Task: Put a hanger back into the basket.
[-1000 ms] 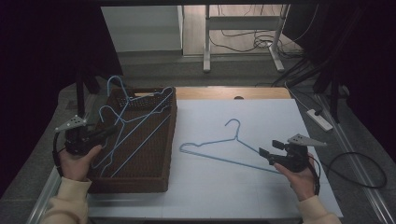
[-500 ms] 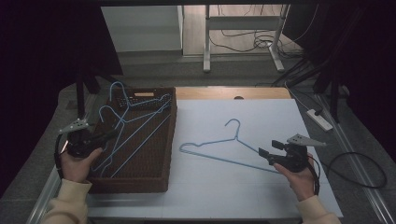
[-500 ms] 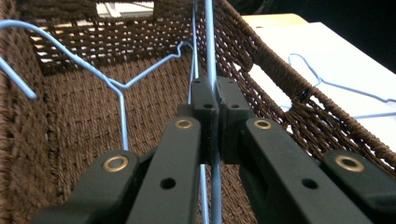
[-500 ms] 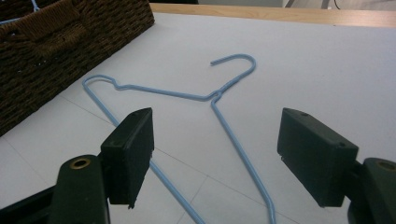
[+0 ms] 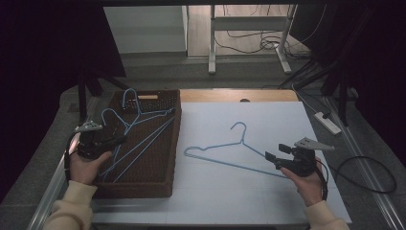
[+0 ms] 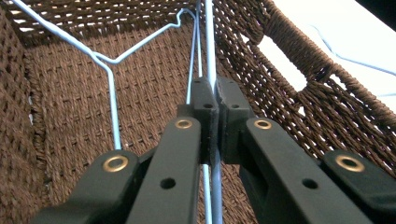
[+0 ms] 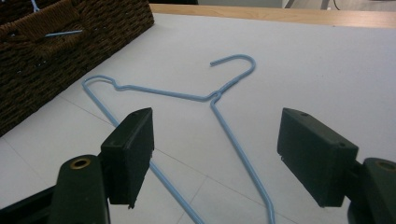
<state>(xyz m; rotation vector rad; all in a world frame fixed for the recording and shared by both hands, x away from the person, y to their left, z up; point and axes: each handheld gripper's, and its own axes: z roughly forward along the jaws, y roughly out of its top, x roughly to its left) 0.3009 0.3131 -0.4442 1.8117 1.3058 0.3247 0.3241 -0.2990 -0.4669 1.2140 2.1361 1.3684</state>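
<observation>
Down on the left side of the table, the left gripper [image 5: 119, 140] reaches into a dark brown woven basket [image 5: 158, 184]; its two black jaws are pressed tight together, pinching a thin light blue wire hanger [image 6: 209, 51] that lies inside the basket; seen from the left gripper view, the wire runs straight up between the jaws, and a second light blue wire hanger [image 6: 111, 100] lies just beside it on the woven floor; the basket wall has a hand hole cut in it, and white shows through that hole. Over on the right, the right gripper [image 5: 274, 153] is held by a hand in a cream sleeve; its jaws are spread wide apart and grip nothing. Between those spread jaws, in the right gripper view, lies another light blue wire hanger [image 7: 164, 93], flat on the white table top [image 5: 268, 115]; its hook points away from the person and its long bottom wire runs toward the right gripper; the hanger is just beside the basket but not touching it. No words or labels can be read on any of these things.
</observation>
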